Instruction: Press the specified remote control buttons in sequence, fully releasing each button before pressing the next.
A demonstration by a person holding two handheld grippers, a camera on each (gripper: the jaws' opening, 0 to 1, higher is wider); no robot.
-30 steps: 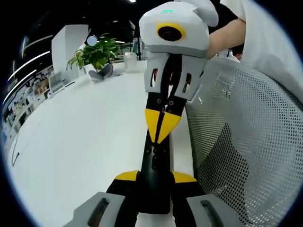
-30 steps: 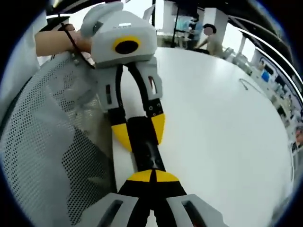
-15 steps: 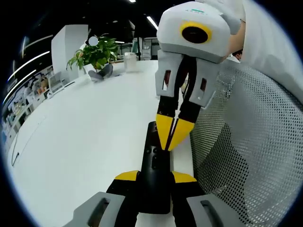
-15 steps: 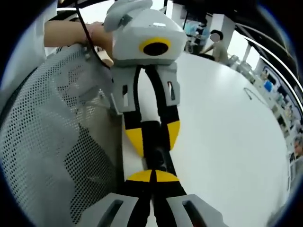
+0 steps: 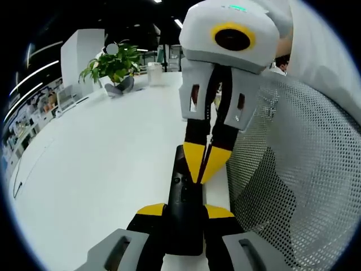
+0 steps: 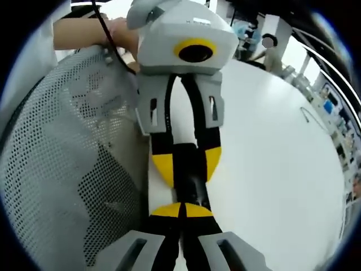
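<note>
I have the remote control (image 5: 183,212) clamped across its width between the yellow pads of my left gripper (image 5: 183,213), held above the white table (image 5: 96,169) near the edge, beside the mesh chair back (image 5: 299,186). In the right gripper view the left gripper (image 6: 185,164) faces me with its two yellow pads on either side of the black remote control (image 6: 189,175), so that hold looks firm.

My right gripper (image 5: 206,166) comes in from the far end with its jaws together, the yellow tips forming one narrow point that rests on or just above the button face; I cannot tell whether it touches. In its own view the right gripper (image 6: 181,210) has its pads meeting over the remote's near end.

To do this press well, I judge I should keep the left hand steady and level, push straight down onto one button with the closed tip, not at a slant, then lift fully clear before shifting along. The risk is the wide tip catching a neighbouring button, or the remote pivoting in the clamp under pressure.
</note>
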